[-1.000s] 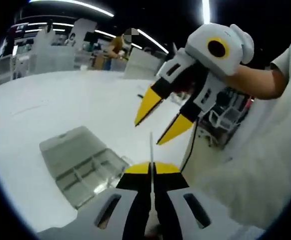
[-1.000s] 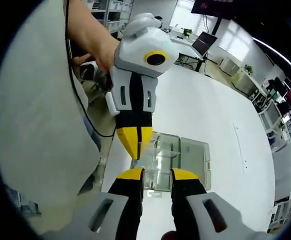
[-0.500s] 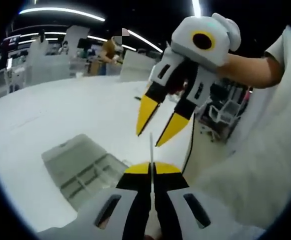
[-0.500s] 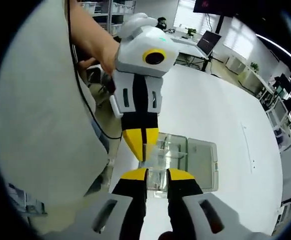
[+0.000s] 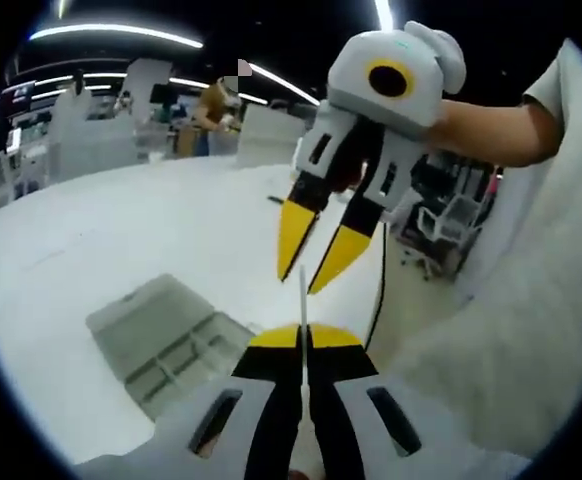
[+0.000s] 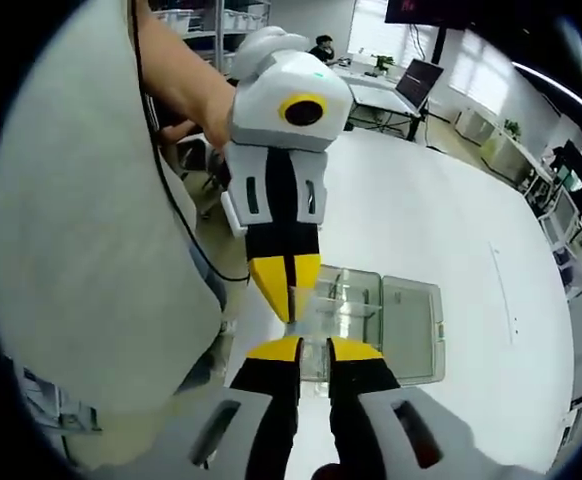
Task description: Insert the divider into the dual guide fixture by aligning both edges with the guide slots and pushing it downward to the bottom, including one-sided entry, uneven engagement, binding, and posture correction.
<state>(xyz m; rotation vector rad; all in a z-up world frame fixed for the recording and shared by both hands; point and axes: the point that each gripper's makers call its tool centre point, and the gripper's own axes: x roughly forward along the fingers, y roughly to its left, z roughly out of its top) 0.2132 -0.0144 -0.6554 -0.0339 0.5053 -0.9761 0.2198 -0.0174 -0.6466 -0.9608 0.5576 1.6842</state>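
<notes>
Narrowing since a second ago, the right tongs (image 5: 311,255) are closing around the divider (image 5: 302,300) pinched in the left tongs (image 5: 302,335); level it above the box (image 6: 371,320) below.

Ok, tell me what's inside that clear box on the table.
The clear box lies open, with fixed partition walls forming compartments that look empty. The grippers cover its near end. The left gripper pinches the divider.

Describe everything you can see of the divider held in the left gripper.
The divider is a thin, pale, translucent plastic sheet, seen edge-on in the left gripper view as an upright sliver. The left gripper is shut on its lower end; its free tip reaches up between the right gripper's open yellow fingers, above the clear fixture.
</notes>
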